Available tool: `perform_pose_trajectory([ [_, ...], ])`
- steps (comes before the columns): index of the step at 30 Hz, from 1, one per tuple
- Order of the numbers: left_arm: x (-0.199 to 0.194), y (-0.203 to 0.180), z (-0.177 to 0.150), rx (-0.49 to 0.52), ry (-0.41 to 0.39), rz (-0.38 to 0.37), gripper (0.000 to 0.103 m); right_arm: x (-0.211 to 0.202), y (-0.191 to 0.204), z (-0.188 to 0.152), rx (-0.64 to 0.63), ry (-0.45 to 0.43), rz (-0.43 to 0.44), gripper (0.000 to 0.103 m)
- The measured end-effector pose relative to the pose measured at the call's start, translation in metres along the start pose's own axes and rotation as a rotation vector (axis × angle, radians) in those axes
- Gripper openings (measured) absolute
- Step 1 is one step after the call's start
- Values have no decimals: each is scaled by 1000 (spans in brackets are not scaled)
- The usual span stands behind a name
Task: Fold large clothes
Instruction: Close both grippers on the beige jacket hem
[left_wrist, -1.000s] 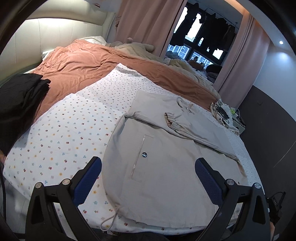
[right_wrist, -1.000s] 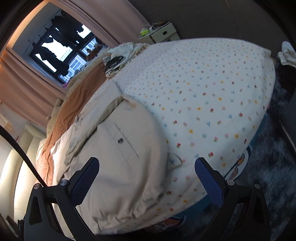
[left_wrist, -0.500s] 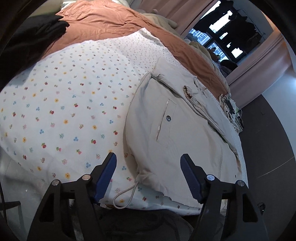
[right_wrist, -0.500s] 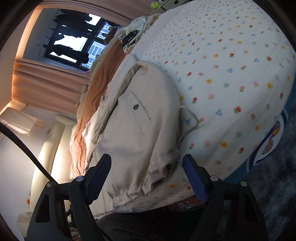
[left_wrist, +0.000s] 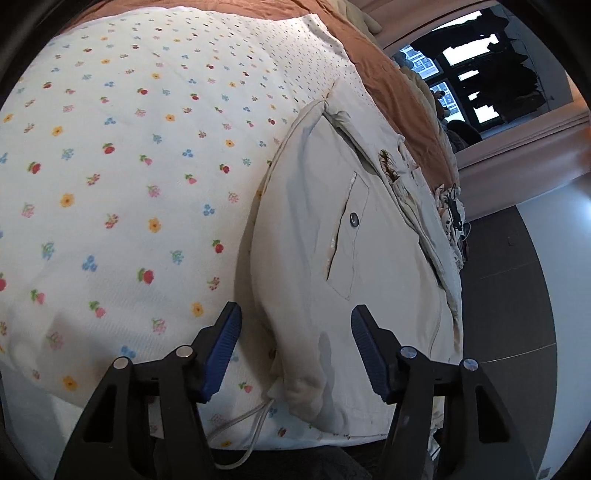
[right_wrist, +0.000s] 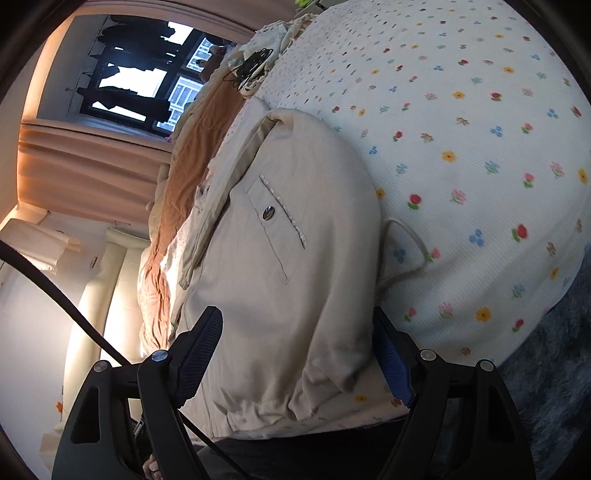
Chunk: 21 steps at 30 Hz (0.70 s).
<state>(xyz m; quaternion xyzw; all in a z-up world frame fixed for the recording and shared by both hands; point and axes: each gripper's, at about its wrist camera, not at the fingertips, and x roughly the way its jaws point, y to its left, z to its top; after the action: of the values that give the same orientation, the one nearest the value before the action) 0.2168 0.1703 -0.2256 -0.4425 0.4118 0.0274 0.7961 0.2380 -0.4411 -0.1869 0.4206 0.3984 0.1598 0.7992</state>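
Observation:
A large beige jacket (left_wrist: 332, 240) lies flat on the flowered bedsheet (left_wrist: 129, 166), with its pocket and snap button (left_wrist: 354, 220) facing up. My left gripper (left_wrist: 295, 314) sits low over the hem's near corner. Its jaws are closing, the fabric lies between them, and the blue pads (left_wrist: 221, 347) stand clear of it. A white drawstring (left_wrist: 251, 424) trails off the bed edge below. In the right wrist view the jacket (right_wrist: 277, 258) fills the centre. My right gripper (right_wrist: 295, 317) straddles the other end of the hem, jaws apart. The cloth bulges over the right fingertip.
A brown blanket (left_wrist: 388, 74) covers the far half of the bed. A heap of cloth with black cables (right_wrist: 255, 66) lies at the far edge. Curtains and a dark window (left_wrist: 480, 66) stand beyond. A grey rug (right_wrist: 554, 387) lies beside the bed. A drawstring loop (right_wrist: 410, 254) rests on the sheet.
Both grippers have dropped toward the jacket's hem and narrowed their jaws. The left one rolled and tipped down, so the bed now fills its view. The jacket has not moved.

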Motion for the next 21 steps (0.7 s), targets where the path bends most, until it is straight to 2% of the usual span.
perform_pose_trajectory([
  [6,18,-8,17,8,16,-17,61,22,17,6,-15,-6,-25,78],
  [10,25,-16,16,41,35,-20,60,23,19,3,-29,-5,-32,79],
  [12,24,-15,14,47,52,-31,55,24,20,-1,-29,10,-11,78],
  [14,25,-14,8,51,76,-48,49,25,21,-7,-40,23,1,74],
  [15,25,-14,5,56,85,-54,45,26,20,-9,-39,25,-2,64],
  [16,25,-14,2,61,93,-55,36,26,17,-11,-33,24,-5,48],
  [17,25,-13,-1,66,99,-50,31,25,12,-11,-17,18,-5,37],
  [18,24,-12,-3,61,99,-38,20,23,5,-11,10,15,-4,19],
  [21,17,-4,-5,9,79,-65,14,14,-4,-12,54,-7,30,13],
])
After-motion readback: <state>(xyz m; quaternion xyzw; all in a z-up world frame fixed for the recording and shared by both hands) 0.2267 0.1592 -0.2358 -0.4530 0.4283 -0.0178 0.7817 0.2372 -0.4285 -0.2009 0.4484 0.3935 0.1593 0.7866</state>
